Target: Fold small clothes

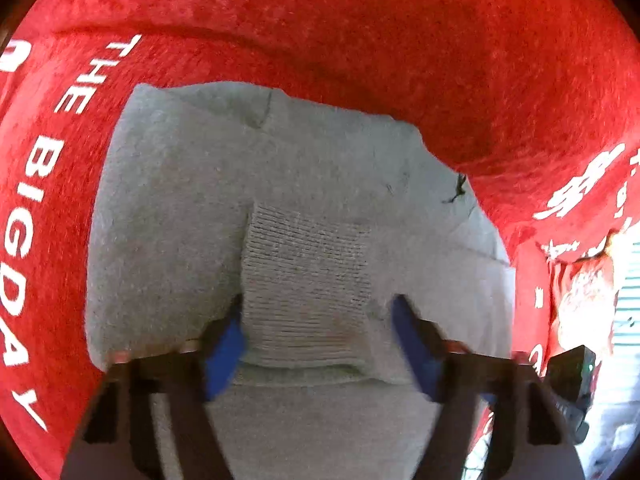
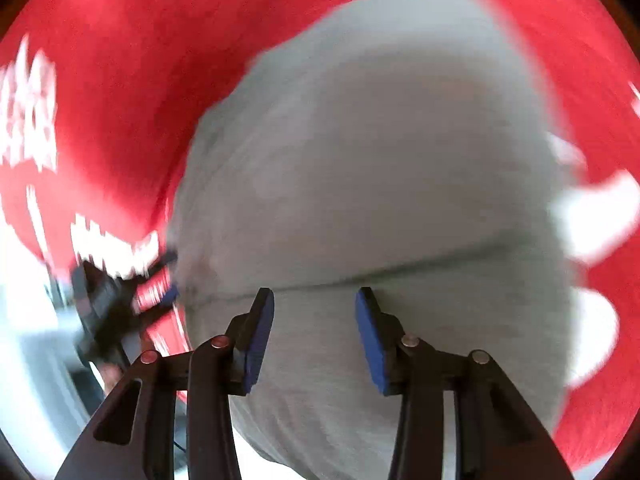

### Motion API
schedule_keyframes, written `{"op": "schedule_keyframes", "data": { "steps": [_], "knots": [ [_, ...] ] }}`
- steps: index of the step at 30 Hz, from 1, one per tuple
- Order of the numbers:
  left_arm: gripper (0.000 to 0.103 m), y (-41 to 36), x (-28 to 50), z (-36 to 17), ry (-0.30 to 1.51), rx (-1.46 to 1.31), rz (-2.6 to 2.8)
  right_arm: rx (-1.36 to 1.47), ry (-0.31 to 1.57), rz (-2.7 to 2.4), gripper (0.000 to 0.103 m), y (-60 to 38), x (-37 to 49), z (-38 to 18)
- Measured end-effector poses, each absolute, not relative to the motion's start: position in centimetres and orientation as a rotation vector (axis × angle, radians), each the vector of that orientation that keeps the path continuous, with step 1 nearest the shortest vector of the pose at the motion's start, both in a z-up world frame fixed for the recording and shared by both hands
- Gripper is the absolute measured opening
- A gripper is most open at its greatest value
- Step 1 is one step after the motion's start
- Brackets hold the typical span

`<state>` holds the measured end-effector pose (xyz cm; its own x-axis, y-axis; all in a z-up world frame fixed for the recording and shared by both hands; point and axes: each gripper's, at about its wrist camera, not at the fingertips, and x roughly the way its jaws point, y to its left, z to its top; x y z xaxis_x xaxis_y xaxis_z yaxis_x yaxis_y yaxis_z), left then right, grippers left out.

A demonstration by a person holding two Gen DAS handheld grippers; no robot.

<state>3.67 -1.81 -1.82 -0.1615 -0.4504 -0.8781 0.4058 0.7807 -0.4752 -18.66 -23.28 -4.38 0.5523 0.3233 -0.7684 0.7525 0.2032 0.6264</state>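
On red cloth point(image 1: 360, 32), one grey garment point(image 1: 192, 184).

Grey knit garment point(image 1: 280, 208) we see lying folded flat, ribbed cuff point(image 1: 308, 280) between the left fingers point(image 1: 224, 344), body spread ahead.

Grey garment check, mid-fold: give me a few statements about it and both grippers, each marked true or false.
1. The grey garment lies on a red cloth with white lettering. True.
2. The left gripper is shut on the fabric. False: its fingers stand apart on either side of the ribbed cuff.
3. The right gripper is open above the garment. True.
4. The cloth's lettering is black. False: it is white.
5. The right wrist view is sharp. False: it is blurred.
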Motion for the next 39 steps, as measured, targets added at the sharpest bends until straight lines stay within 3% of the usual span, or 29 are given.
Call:
{"op": "schedule_keyframes", "data": {
  "steps": [2,5,6,7,8,13,18,24,27,29,30,31,38,39],
  "knots": [
    [0.034,-2.0,3.7,-2.1,1.591,-0.039,-0.780,1.484,0.917,-0.444,0.046,-24.3,-21.0,-4.9],
    [0.019,-2.0,3.7,-1.9,1.587,-0.036,-0.804,1.561,0.827,-0.497,0.046,-25.6,-22.2,-5.4],
    [0.019,-1.8,3.7,-1.7,1.583,-0.046,-0.808,1.553,0.818,-0.509,0.039,-26.0,-22.1,-5.3],
    [0.019,-1.6,3.7,-1.4,1.573,-0.053,-0.807,1.531,0.823,-0.513,0.009,-26.1,-21.7,-5.1],
    [0.019,-1.3,3.6,-1.1,1.560,-0.054,-0.805,1.490,0.841,-0.507,0.006,-26.3,-21.2,-4.7],
    [0.019,-0.3,2.6,-0.4,1.521,-0.006,-0.792,1.245,0.940,-0.456,0.006,-28.3,-21.0,-1.9],
    [0.020,0.5,1.9,-1.0,1.514,0.090,-0.739,1.257,1.035,-0.461,0.006,-28.5,-21.7,-4.6],
    [0.020,3.1,3.0,0.2,1.457,0.197,-0.588,1.203,1.103,-0.436,0.017,-27.6,-23.2,-2.8],
    [0.020,3.6,3.2,0.9,1.451,0.208,-0.566,1.117,1.050,-0.440,0.017,-27.6,-24.6,0.1],
    [0.020,3.1,3.0,1.5,1.430,0.219,-0.566,1.112,1.009,-0.482,0.028,-28.6,-24.7,0.8],
    [0.020,2.7,2.8,1.7,1.422,0.217,-0.576,1.125,1.002,-0.505,0.047,-29.6,-24.8,0.5],
    [0.020,2.1,2.6,1.7,1.420,0.218,-0.590,1.142,1.001,-0.530,0.055,-30.5,-24.6,-0.1],
    [0.020,-2.3,0.6,0.0,1.413,0.304,-0.605,1.251,1.019,-0.522,0.053,-35.6,-21.0,-4.7],
    [0.020,-2.4,0.4,-0.1,1.403,0.320,-0.597,1.239,1.025,-0.521,0.035,-35.8,-20.6,-4.7]
  ]
}}
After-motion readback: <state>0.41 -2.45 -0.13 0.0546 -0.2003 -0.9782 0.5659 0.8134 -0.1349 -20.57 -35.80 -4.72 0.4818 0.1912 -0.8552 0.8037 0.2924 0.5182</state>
